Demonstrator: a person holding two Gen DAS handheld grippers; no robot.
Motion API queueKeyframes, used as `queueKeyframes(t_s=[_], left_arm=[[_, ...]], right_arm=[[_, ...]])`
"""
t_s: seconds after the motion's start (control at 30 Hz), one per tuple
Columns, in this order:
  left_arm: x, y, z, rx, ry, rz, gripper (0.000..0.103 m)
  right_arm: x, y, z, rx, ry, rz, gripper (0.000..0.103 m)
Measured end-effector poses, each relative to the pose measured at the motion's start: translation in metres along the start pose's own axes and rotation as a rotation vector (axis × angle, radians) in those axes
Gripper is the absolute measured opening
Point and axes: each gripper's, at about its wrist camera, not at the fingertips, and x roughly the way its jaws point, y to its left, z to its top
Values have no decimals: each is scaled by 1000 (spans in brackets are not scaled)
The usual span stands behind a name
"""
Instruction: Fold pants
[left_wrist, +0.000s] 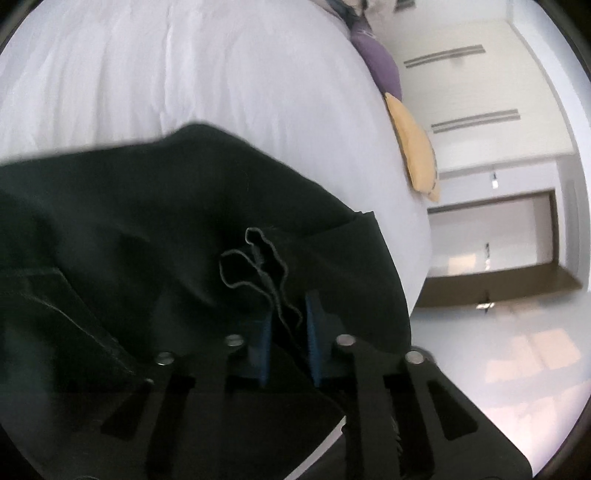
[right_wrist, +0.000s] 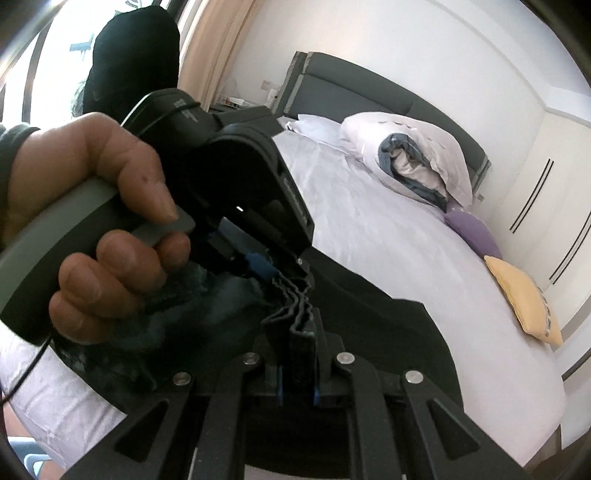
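Note:
The black pants (left_wrist: 155, 229) hang over the white bed (left_wrist: 184, 74), bunched and partly lifted. My left gripper (left_wrist: 288, 332) is shut on a wavy hem edge of the pants, held between its blue pads. In the right wrist view my right gripper (right_wrist: 297, 354) is shut on a stack of folded pant edges (right_wrist: 295, 314). The left gripper (right_wrist: 258, 206), held by a hand (right_wrist: 92, 206), sits just ahead of it, touching the same bunch of pants (right_wrist: 388, 325).
A white bed (right_wrist: 388, 240) with a dark headboard (right_wrist: 369, 85). Rolled white and blue bedding (right_wrist: 410, 155), a purple cushion (right_wrist: 472, 229) and a yellow cushion (right_wrist: 524, 299) lie along its far edge. White wardrobe doors (left_wrist: 461, 88) stand beyond the bed.

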Motion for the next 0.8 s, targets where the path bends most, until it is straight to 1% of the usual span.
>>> queueKeyframes(t_s=[0.1, 0.27, 0.43, 0.5, 0.53, 0.6, 0.67, 0.7, 0.73, 0.8], left_arm=[[-19, 1, 4, 46, -7, 26, 9], [-49, 12, 2, 89, -26, 79, 9], [-65, 38, -3, 67, -33, 113, 9], [-67, 49, -6, 59, -33, 132, 9], [-64, 53, -7, 51, -34, 139, 10], [-67, 70, -10, 13, -36, 137, 15], [-72, 79, -11, -4, -44, 139, 18], [-71, 77, -9, -1, -52, 155, 22], [-80, 76, -11, 10, -68, 189, 24], [-96, 74, -14, 31, -107, 249, 26]], right_arm=[[3, 9, 8, -3, -11, 31, 11], [8, 31, 12, -39, -12, 74, 11], [17, 51, 12, -75, 15, 109, 11], [26, 57, 10, -74, 43, 130, 11], [29, 60, 9, -70, 54, 140, 11], [37, 66, 6, -63, 78, 161, 13], [46, 70, 1, -59, 118, 191, 21], [49, 69, -1, -41, 127, 211, 22], [49, 67, -3, -18, 132, 223, 27], [48, 56, -4, 30, 148, 276, 46]])
